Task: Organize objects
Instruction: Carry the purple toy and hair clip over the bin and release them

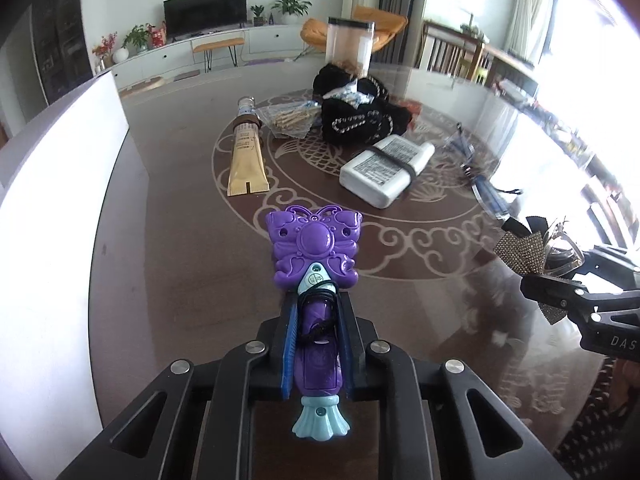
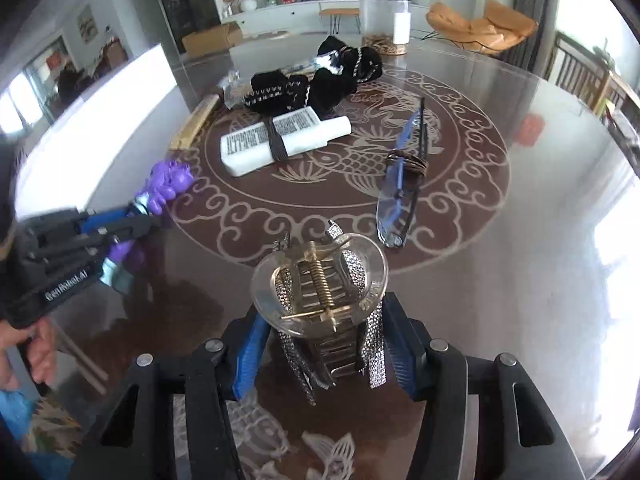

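My left gripper (image 1: 316,312) is shut on a purple butterfly toy wand (image 1: 314,248) with a pale blue base, held above the round brown table (image 1: 180,264). It also shows at the left in the right wrist view (image 2: 166,182). My right gripper (image 2: 320,336) is shut on a clear hair claw clip with rhinestone ribbons (image 2: 320,280), held above the table's near side. That clip also shows at the right edge of the left wrist view (image 1: 532,248).
On the table lie a beige tube (image 1: 245,160), a white pack with a black band (image 1: 386,168), black fabric items (image 1: 360,112), a bag of sticks (image 1: 288,120), blue glasses (image 2: 400,184) and a clear jar (image 2: 384,20). A white board (image 1: 52,240) stands at left.
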Tool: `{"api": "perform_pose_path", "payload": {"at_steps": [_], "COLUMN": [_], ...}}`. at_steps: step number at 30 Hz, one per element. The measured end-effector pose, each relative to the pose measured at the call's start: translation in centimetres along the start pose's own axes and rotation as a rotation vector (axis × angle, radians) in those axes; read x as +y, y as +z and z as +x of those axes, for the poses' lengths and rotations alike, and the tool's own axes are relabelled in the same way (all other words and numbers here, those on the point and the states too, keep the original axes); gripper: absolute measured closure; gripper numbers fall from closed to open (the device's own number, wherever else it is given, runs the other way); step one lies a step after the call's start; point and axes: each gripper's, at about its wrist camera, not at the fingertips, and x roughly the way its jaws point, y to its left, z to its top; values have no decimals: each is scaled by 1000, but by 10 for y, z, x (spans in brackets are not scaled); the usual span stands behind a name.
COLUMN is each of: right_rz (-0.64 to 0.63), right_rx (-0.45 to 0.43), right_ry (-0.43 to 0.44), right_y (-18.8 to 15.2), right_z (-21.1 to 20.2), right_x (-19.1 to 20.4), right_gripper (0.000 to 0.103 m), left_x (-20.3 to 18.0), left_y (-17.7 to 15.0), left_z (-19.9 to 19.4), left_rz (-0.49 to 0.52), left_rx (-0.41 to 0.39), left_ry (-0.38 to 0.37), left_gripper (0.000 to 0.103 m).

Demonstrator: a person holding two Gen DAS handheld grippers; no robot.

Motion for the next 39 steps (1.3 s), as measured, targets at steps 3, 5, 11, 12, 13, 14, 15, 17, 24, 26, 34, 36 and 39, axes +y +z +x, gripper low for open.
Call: {"api": "perform_pose_path", "payload": {"at_steps": [3,5,11,12,13,14,15,17,24,26,34,36,39], "right_rz": [7,18,-6,-29,-53,-84,-111,-183,-407,-442,-531,-499,-447], "right_rx": [-22,-26,-58,-74,-88,-103,-115,-136,-76,-5,52,-38,-153], "right_ry": [13,28,125,153,183,225,260,350,532,551,430,428,399], "right_y": [-5,-4,21,28,37,49,57,77,96,88,47,49,53], "right_z": [-20,-30,-57,-65,-70,-75,-79,-89,-76,-55,-23,-40,-63], "right_x": [2,3,40,54,71,92,111,159,304,333,357,340,308], "right_gripper": [48,48,48,48,48,48,48,48,48,48,21,12,9], "left_x": [5,12,53,61,75,87,99,132,228,248,257,247,234], "left_y": [-7,-6,2,2,1,-1,-3,-11,-45,-54,-65,-58,-45], "left_z": [-26,-48,-135,-147,-161,-171,-178,-191,-190,-179,-166,-173,-180], "left_rz": [-48,-88,-165,-171,-181,-194,-206,-241,-378,-436,-502,-493,-487], "left_rx": [-48,-82,-229,-249,-269,-276,-276,-265,-102,-15,39,-11,-83], "left_ry": [-49,-83,-74,-51,-13,21,53,147,361,365,509,525,514], "left_gripper": [85,86,85,85,85,85,85,85,85,84,26,26,26]}}
